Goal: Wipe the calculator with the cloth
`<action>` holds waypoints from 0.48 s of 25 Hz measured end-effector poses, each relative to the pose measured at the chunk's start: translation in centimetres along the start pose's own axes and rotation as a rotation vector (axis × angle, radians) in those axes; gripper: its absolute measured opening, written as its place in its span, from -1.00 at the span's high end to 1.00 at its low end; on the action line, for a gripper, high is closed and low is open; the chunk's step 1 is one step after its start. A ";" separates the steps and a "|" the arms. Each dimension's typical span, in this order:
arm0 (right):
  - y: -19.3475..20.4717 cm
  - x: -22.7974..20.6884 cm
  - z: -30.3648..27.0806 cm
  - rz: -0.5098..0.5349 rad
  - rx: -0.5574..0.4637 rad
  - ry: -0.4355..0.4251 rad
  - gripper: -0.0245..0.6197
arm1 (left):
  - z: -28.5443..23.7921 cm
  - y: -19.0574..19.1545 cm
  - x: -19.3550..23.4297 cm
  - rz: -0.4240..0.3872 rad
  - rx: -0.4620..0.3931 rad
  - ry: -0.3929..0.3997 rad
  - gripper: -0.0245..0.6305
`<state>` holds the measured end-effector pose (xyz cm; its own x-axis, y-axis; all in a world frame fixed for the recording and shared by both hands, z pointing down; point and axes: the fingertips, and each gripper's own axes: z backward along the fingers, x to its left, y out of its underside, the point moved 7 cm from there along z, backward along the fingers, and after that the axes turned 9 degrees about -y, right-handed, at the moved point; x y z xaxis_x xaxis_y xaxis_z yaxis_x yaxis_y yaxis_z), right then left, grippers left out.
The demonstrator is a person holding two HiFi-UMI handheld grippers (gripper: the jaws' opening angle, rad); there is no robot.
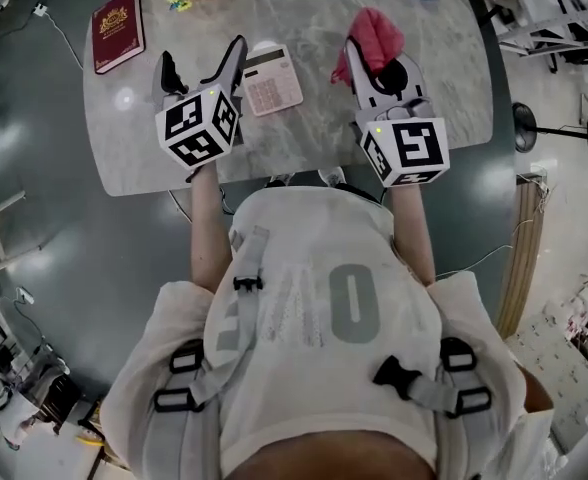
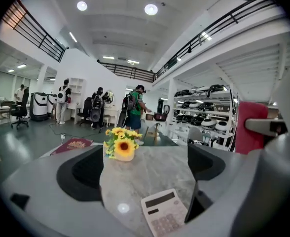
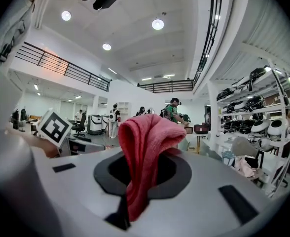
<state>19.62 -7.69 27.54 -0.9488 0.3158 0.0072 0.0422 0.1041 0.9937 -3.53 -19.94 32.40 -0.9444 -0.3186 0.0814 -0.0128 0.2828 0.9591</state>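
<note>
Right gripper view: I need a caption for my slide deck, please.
Pink cloth clamped in the right claw, free end bunched above it.

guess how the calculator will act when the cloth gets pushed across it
Probably slides: the calculator lies flat and thin on a smooth, glossy table, with nothing holding it. Likely light, so it may skate or turn. The open left gripper near it could steady it.

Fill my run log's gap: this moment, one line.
left tool open, empty | right tool shut on pink cloth | white calculator on grey marble table
</note>
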 end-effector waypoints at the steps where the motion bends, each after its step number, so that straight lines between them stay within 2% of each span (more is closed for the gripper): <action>1: 0.1 0.1 0.1 -0.001 0.006 -0.003 0.76 | -0.2 1.2 0.2 -0.001 0.034 -0.008 -0.66; 7: 1.1 0.7 0.1 -0.017 0.031 -0.022 0.76 | -0.8 7.9 1.6 0.002 0.226 -0.038 -0.66; 12: 1.3 1.5 0.1 -0.002 0.045 -0.034 0.76 | -0.7 11.9 2.3 0.001 0.341 -0.065 -0.66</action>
<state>18.24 -6.99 28.79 -0.9378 0.3473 0.0003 0.0549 0.1473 0.9876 -5.66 -17.99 44.23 -0.9634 -0.2626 0.0544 -0.1103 0.5730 0.8121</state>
